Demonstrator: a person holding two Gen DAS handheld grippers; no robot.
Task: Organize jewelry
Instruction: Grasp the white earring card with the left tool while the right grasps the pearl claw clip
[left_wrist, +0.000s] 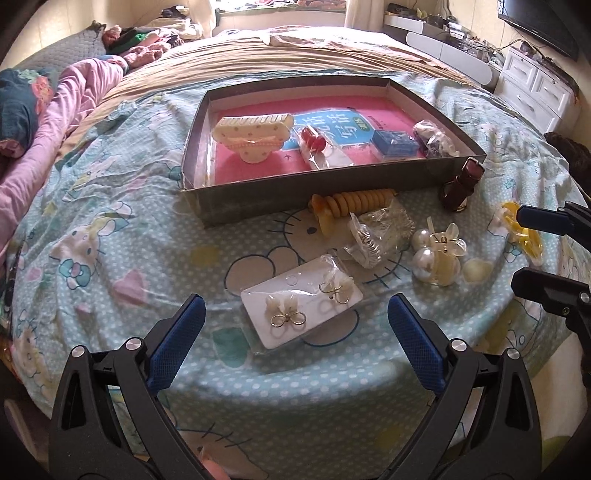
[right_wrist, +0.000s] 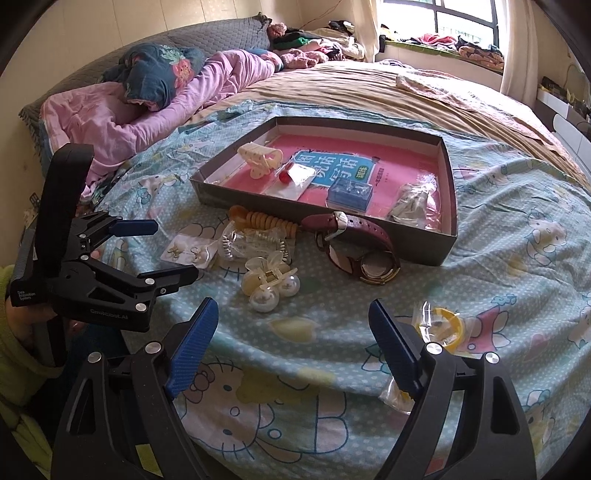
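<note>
My left gripper (left_wrist: 295, 306) is open, its blue pads standing on either side of a white card of bow earrings (left_wrist: 291, 291) on the bedsheet, not touching it. My right gripper (right_wrist: 293, 308) is open too and holds nothing. A pearl hair clip (right_wrist: 269, 280) lies just beyond it, and a bagged yellow ring (right_wrist: 443, 326) lies beside its right finger. A purple-strapped watch (right_wrist: 354, 254), an orange spiral hair tie (right_wrist: 258, 219) and a clear bagged clip (right_wrist: 251, 240) lie in front of the grey tray (right_wrist: 448, 221).
The tray (left_wrist: 207, 206) holds a cream hair claw (left_wrist: 251, 136), bagged red earrings (left_wrist: 317, 147), a small blue box (left_wrist: 395, 144) and a bagged dark item (left_wrist: 436, 138). A pink quilt (right_wrist: 147, 114) is heaped at the left. White drawers (left_wrist: 532, 88) stand past the bed.
</note>
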